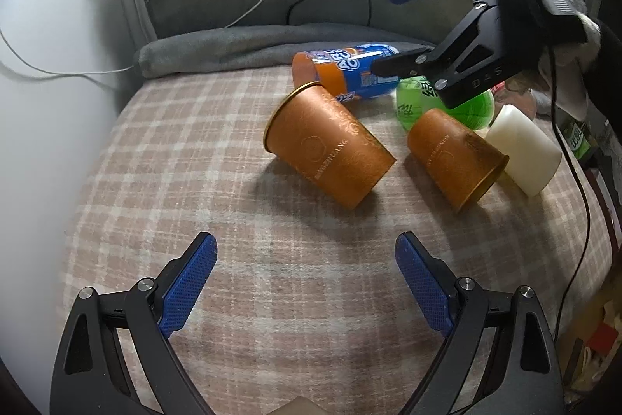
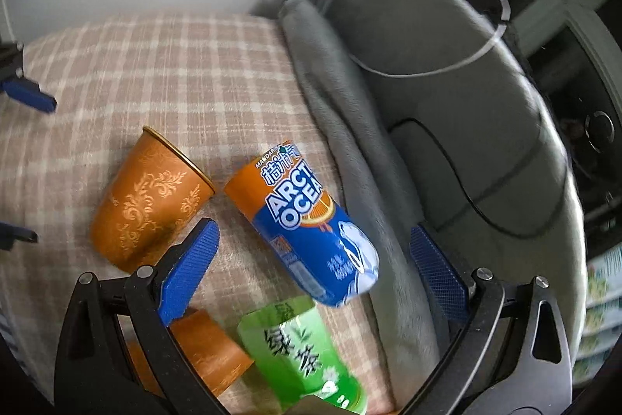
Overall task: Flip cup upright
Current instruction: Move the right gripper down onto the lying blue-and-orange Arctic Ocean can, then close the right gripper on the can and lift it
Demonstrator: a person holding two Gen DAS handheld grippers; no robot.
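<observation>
**Five cups lie tipped on the checked blanket**

Left wrist view: two orange cups (image 1: 328, 144) (image 1: 456, 158) lie on their sides beside the blue cup (image 1: 346, 70). Left gripper (image 1: 306, 282) is spread wide, holding nothing.

Right wrist view: right gripper (image 2: 315, 251) hangs released over the blue cup (image 2: 311, 224), green cup (image 2: 307, 352) nearer the camera.

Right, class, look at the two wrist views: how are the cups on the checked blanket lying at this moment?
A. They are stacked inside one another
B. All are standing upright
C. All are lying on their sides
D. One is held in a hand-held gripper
C: the two orange patterned cups, the blue Arctic Ocean cup, the green tea cup and the white cup all lie tipped over on the checked blanket.
</observation>
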